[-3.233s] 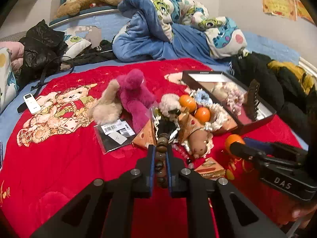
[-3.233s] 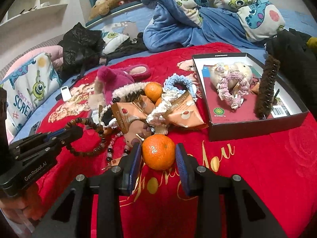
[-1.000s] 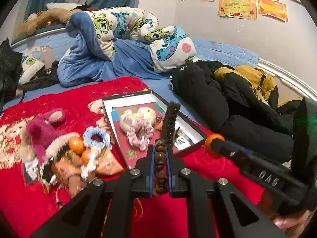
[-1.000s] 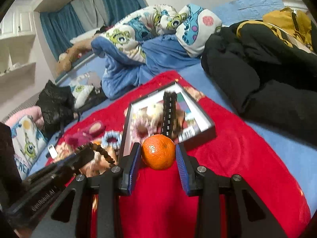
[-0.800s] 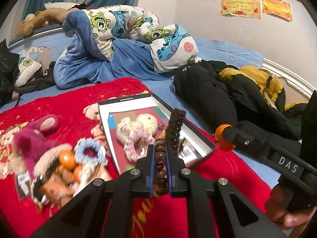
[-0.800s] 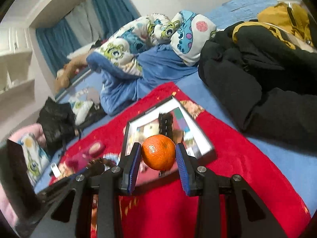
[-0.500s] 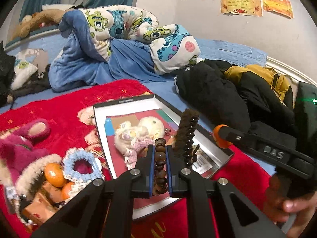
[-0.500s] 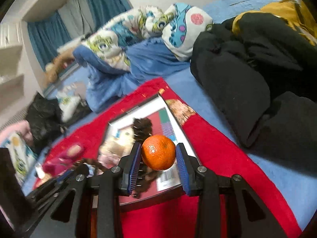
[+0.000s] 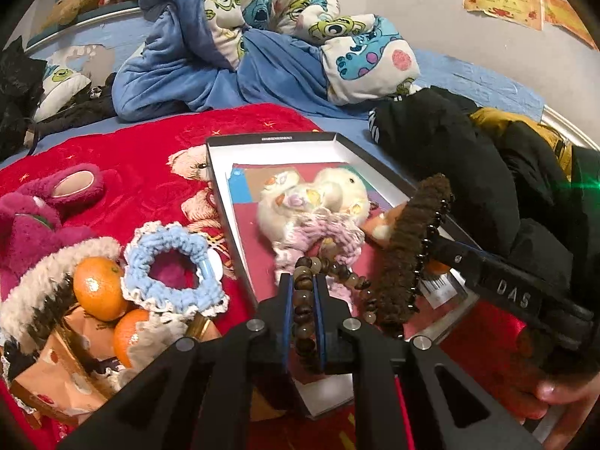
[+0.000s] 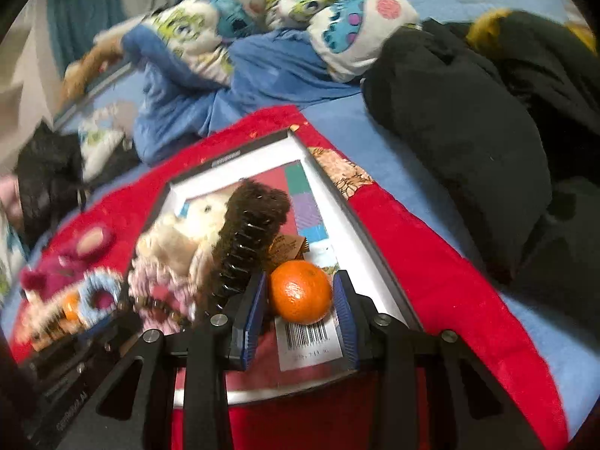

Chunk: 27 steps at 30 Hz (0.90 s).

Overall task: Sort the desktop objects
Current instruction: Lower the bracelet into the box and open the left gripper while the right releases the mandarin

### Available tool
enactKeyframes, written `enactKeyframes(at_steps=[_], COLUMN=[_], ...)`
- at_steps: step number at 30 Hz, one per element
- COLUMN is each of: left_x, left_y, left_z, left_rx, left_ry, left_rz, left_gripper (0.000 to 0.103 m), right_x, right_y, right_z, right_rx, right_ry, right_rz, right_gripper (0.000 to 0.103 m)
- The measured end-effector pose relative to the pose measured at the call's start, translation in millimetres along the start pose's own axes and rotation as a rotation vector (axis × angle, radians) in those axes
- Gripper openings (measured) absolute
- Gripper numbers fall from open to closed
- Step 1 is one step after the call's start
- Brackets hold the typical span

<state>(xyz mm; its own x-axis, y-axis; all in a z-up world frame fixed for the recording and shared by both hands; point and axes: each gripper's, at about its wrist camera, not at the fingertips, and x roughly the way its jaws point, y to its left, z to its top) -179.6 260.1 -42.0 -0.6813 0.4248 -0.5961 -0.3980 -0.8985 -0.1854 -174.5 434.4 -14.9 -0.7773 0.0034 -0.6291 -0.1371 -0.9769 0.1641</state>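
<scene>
My left gripper (image 9: 300, 292) is shut on a brown bead bracelet (image 9: 304, 313) and holds it over the near end of the shallow black box (image 9: 270, 137). My right gripper (image 10: 300, 292) is shut on an orange (image 10: 300, 291) just above the box's near right corner (image 10: 360, 240), over a barcode label. The box holds a cream plush (image 9: 330, 195), a pink knitted scrunchie (image 9: 330, 230) and a brown fuzzy hair claw (image 9: 408, 247). The right gripper also shows in the left wrist view (image 9: 435, 258), mostly behind the claw.
Left of the box on the red blanket (image 9: 142, 150) lie a blue scrunchie (image 9: 172, 266), two oranges (image 9: 97, 288), snack packets (image 9: 63, 371) and a magenta plush (image 9: 33, 221). Black jackets (image 10: 468, 127) pile up on the right. A blue duvet (image 9: 225, 56) is bunched behind.
Both grippers have moved forward and down to the box, each keeping its object. The orange now hangs just above the box's near right corner, the bracelet above its near end.
</scene>
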Motion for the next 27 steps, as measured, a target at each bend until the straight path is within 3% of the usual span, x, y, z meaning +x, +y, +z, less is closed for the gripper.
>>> enactKeyframes(at_steps=[6,22,24,26,27], left_x=[1,3,2,2,1], left_y=[-2,-5,-5,-6,-7], left_z=[-2,-2,-2,-1,-2], left_rx=[0.001,0.031,0.035,0.042,0.049], left_ry=[0.003,0.005,0.003,-0.002,-0.006], left_rz=[-0.012,0.010,0.011,0.001,-0.003], left_gripper=[0.011,0.011,0.013,0.021,0.029], right_x=[1,-8,-10,-13,-14], right_y=[9,11,11,12,12], right_z=[-8,-16,-17,-19,-20], right_rx=[-0.113,-0.120,-0.122,-0.122,-0.121], right_ry=[0.010,-0.058,-0.074,-0.094,-0.101], right_rz=[-0.029,-0.012,-0.009,-0.028,-0.027], right_gripper=[0.036,0.037,0.039,0.057,0.059])
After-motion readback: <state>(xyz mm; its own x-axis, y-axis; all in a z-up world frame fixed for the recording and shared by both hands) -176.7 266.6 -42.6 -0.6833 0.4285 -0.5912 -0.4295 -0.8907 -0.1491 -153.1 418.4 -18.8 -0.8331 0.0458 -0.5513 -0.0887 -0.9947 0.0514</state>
